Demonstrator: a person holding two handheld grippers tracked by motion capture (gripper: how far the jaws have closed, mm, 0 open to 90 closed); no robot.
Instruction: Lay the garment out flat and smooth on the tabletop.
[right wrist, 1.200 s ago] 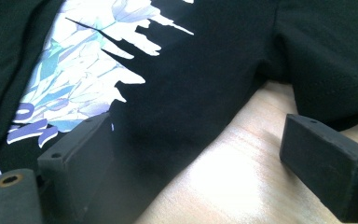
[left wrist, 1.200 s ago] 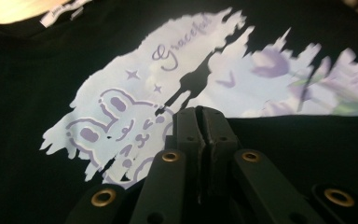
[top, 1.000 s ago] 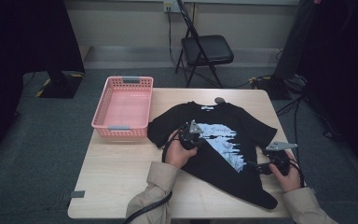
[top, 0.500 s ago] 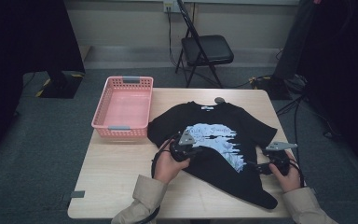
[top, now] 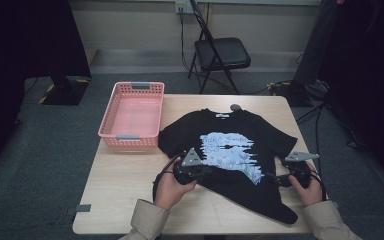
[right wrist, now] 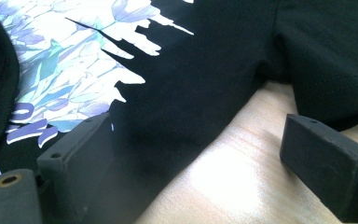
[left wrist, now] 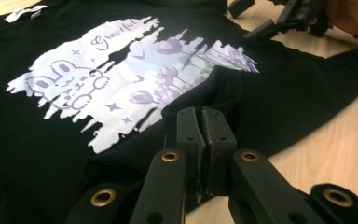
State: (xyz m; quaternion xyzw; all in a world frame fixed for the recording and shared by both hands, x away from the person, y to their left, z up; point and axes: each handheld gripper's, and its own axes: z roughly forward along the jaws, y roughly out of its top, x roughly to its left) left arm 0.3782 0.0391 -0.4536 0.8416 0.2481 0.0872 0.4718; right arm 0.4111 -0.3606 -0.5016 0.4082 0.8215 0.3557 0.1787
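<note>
Desk (top: 125,200): pale wood, set on grey carpet.

Shirt (top: 230,150): black, spread front-up across the desk's right half, collar toward the far edge, white label at the neck. Pale blue-and-lilac print (top: 228,151) on the chest; in the left gripper view it reads as a cartoon rabbit, tulips and the word "Graceful". The lower hem is no longer flat: its left part is folded up over the print, and the rest trails to a point at the near right of the desk.

Basket (top: 132,116): pink plastic, latticed walls, on the desk's far left corner, just beside the shirt's left sleeve. Nothing visible inside.

Chair (top: 220,52): black folding type, on the floor beyond the desk, well apart from the work.

Left claw (top: 206,171): in the person's left hand at the shirt's near left edge, grey plate on top. In the left gripper view (left wrist: 201,122) the jaws are clenched together on a fold of black cloth from the hem, lifted and laid over the bottom of the print.

Right claw (top: 275,179): in the right hand at the shirt's near right side, low to the desk. In the right gripper view (right wrist: 205,154) the jaws stand wide apart, released; one jaw lies against the black cloth, the other over bare wood, with the shirt's edge running between them.
</note>
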